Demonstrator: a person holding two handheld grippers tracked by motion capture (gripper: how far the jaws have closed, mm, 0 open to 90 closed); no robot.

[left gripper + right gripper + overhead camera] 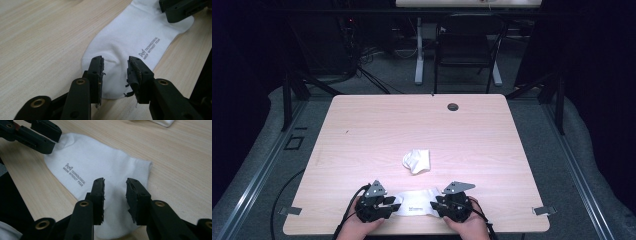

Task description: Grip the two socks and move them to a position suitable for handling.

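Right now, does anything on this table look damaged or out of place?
Yes. The left gripper has ragged, torn padding on its fingertips, with black shreds hanging loose. A second white sock sits crumpled mid-table, while the flat sock lies smooth between both grippers. The right gripper has neater pads.

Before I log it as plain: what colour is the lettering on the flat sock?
Grey lettering on the flat white sock, clearest in the left gripper view.
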